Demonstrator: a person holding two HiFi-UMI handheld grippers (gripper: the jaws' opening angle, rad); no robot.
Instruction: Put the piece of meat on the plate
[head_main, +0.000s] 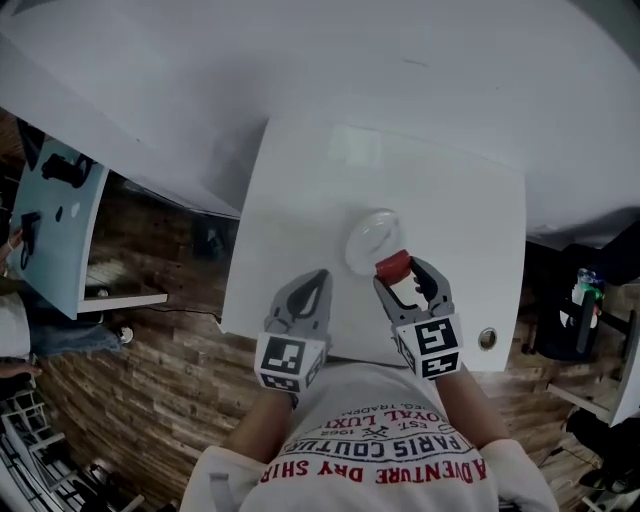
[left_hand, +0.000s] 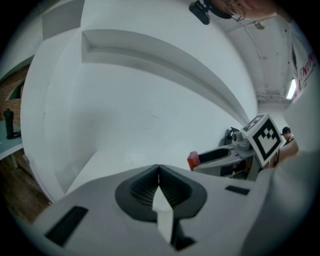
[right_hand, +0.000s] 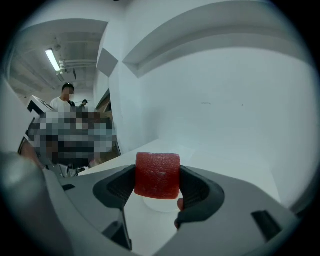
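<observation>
Meat in my right tongs (head_main: 401, 273), at the plate's (head_main: 364, 234) near rim.
My right tongs are clamped on the red piece of meat (right_hand: 157, 175), one jaw pressed to each side, and hold it just over the near edge of the pale plate on the white table (head_main: 300, 190). My left tongs (left_hand: 158, 170) are closed with nothing between them, beside the plate near the table's front edge.

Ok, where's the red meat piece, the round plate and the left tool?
Red block-shaped piece of meat (right_hand: 157, 175): right gripper view, its front face.
Round pale plate (head_main: 370, 235): head view, its bare middle.
Grey left tool (left_hand: 158, 167): left gripper view, where its shut tips meet.
</observation>
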